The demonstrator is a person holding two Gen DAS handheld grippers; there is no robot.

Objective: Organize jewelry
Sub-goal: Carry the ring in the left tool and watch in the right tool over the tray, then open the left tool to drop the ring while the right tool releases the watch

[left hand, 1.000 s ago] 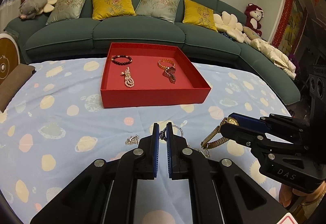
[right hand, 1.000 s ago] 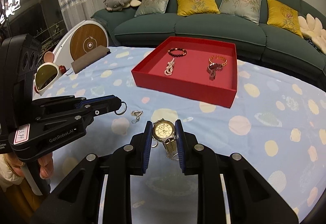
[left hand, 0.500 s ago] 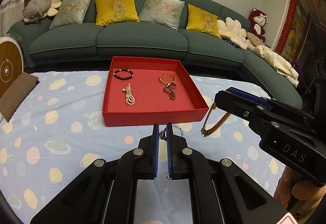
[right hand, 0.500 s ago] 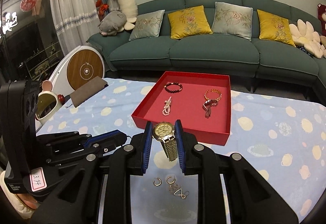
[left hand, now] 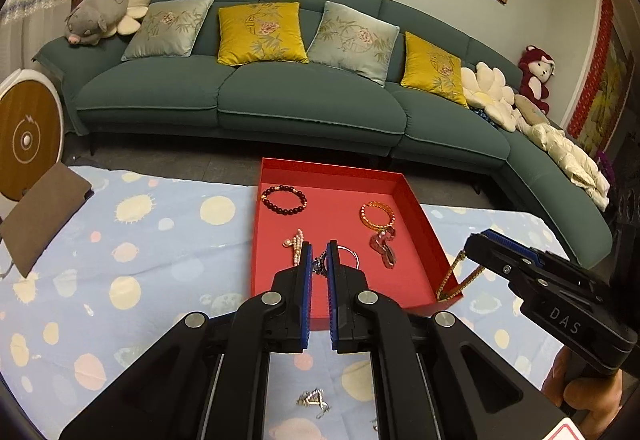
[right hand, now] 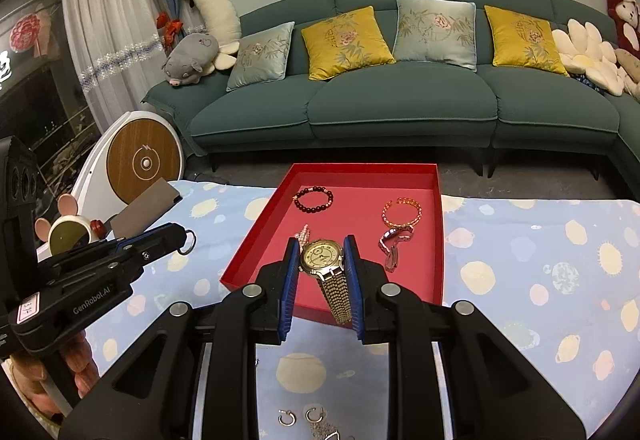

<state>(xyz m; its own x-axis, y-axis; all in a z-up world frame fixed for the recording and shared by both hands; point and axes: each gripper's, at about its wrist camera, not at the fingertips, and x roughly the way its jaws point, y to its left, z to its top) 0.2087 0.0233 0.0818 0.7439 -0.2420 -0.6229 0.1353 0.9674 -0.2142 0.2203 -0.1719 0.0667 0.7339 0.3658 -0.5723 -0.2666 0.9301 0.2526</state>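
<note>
- Both grippers have been carried up and forward since the earlier frames, from over the bare tablecloth to the near edge of the red tray [left hand: 416, 207], and the loose pieces once ahead of them now lie below the fingers.
- "DAS" is printed on the side of the right gripper [right hand: 321, 258], "GenRobot.AI" on the side of the left gripper [left hand: 319, 264]; a small red-edged label on the left one carries digits that cannot be read surely.
- The left gripper is clenched on a silver ring [left hand: 347, 255] with a small dark charm, held over the near part of the tray.
- The right gripper is clamped on the gold watch [right hand: 322, 256] by its case, the strap hanging down over the tray's near wall.
- Inside the tray are seen a dark bead bracelet [left hand: 283, 199], an orange bead bracelet [left hand: 377, 215], a pearl piece [left hand: 295, 244] and a pink watch [left hand: 385, 248].
- Bare red floor is left in the near middle and near right of the tray.
- Two small hoop earrings [right hand: 301, 416] and a triangular pendant [left hand: 314, 398] remain on the tablecloth [left hand: 132, 260], near the front edge.
- Wide open cloth lies on either side of the tray.
</note>
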